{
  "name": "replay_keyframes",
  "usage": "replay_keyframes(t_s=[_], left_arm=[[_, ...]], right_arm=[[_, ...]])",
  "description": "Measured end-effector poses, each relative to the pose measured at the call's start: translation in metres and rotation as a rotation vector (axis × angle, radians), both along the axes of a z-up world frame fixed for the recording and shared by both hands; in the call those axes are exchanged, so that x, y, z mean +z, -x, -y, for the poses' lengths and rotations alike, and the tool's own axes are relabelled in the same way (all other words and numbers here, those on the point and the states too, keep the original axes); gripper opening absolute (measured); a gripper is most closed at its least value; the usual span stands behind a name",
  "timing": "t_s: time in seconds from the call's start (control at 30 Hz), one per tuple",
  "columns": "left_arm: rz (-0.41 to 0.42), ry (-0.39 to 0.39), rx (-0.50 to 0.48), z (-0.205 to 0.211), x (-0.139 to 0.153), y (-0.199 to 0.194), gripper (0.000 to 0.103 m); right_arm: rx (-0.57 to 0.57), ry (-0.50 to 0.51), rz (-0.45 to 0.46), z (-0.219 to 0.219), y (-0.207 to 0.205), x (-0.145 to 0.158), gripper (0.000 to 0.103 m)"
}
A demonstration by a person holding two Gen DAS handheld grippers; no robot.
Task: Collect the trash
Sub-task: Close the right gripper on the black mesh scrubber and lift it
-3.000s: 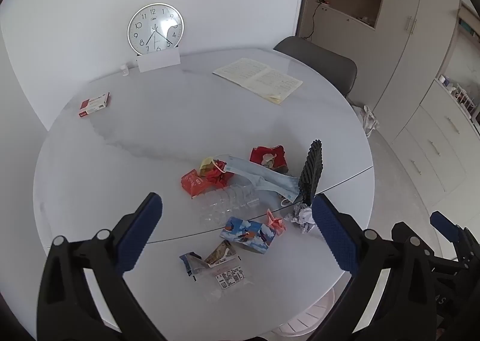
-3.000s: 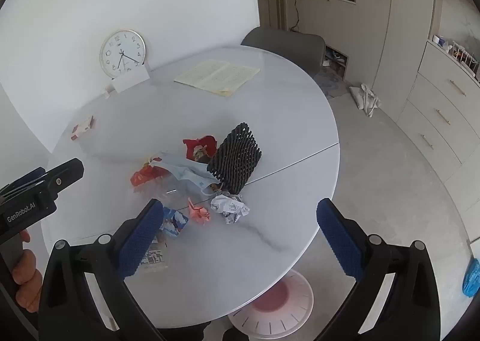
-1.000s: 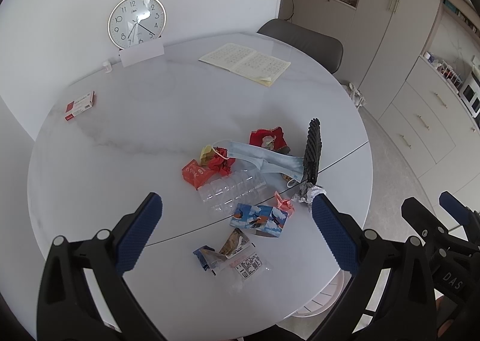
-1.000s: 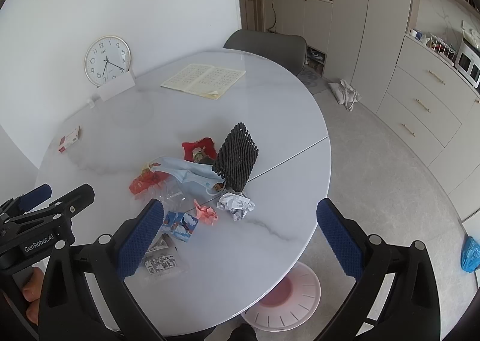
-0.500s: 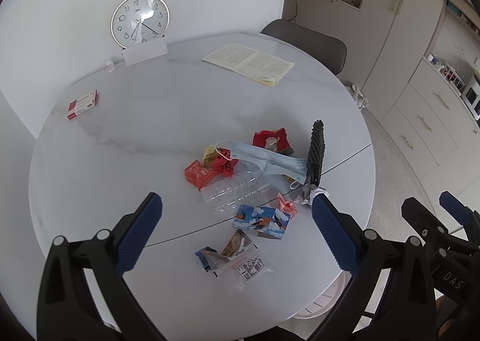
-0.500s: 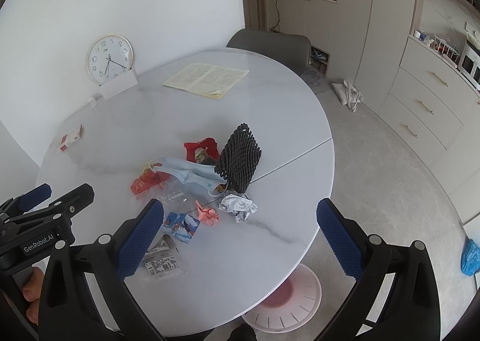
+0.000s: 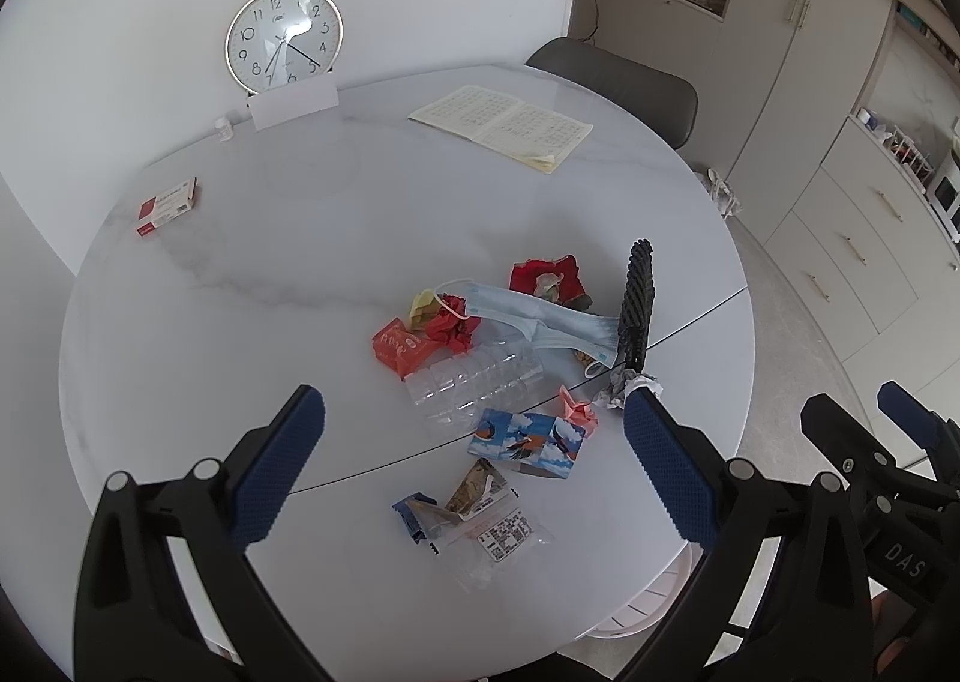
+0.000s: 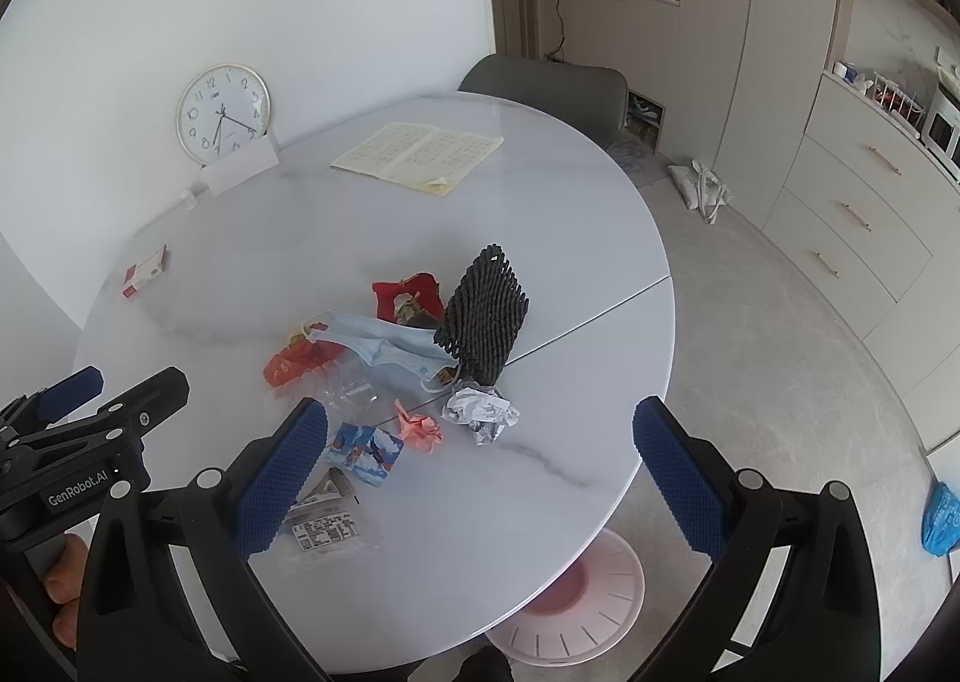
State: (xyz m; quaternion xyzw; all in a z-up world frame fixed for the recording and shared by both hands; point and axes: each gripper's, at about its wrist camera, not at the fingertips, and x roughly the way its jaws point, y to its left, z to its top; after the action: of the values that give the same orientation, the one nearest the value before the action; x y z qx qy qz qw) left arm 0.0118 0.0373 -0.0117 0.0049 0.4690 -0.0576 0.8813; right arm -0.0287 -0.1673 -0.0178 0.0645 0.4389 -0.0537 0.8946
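Note:
Trash lies in a cluster on the round white table [image 7: 300,262]: a clear plastic bottle [image 7: 474,379], a blue face mask [image 7: 540,316], red wrappers [image 7: 549,277], a black foam net [image 7: 636,310], crumpled paper [image 8: 480,412], a blue bird-print carton [image 7: 528,442] and a clear labelled bag [image 7: 498,538]. My left gripper [image 7: 474,466] is open above the near edge, over the carton. My right gripper [image 8: 480,472] is open, above the crumpled paper and a pink scrap [image 8: 420,427]. Both are empty.
A wall clock [image 7: 283,39], an open notebook [image 7: 501,126] and a small red-and-white box [image 7: 167,205] sit at the far side of the table. A grey chair [image 8: 543,81] stands behind it. A pink-and-white bin [image 8: 570,598] stands on the floor under the near edge. Cabinets line the right wall.
Both grippers have moved slightly closer to the table and the trash pile looms a little larger. Both stay open and empty.

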Motion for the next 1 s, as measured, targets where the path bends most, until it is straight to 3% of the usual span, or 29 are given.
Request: replay_keyframes(t_s=[0.27, 0.47, 0.6, 0.87, 0.93, 1.0], left_arm=[[-0.007, 0.007, -0.020, -0.002, -0.006, -0.003, 0.096], [-0.007, 0.027, -0.085, -0.018, -0.027, -0.004, 0.096], [-0.036, 0.022, -0.103, -0.036, -0.049, -0.010, 0.096], [-0.065, -0.006, -0.160, -0.048, -0.075, -0.032, 0.096], [-0.062, -0.027, -0.195, -0.044, -0.080, -0.039, 0.096], [-0.058, -0.050, -0.236, -0.039, -0.086, -0.047, 0.096]], right_arm=[[-0.004, -0.008, -0.015, 0.000, -0.005, -0.008, 0.101], [-0.027, -0.029, -0.043, 0.008, -0.028, -0.038, 0.101], [-0.043, -0.048, -0.076, 0.014, -0.064, -0.066, 0.101], [-0.114, -0.128, -0.196, 0.024, -0.175, -0.139, 0.101], [-0.135, -0.143, -0.240, 0.025, -0.195, -0.158, 0.097], [-0.151, -0.149, -0.279, 0.025, -0.207, -0.171, 0.083]])
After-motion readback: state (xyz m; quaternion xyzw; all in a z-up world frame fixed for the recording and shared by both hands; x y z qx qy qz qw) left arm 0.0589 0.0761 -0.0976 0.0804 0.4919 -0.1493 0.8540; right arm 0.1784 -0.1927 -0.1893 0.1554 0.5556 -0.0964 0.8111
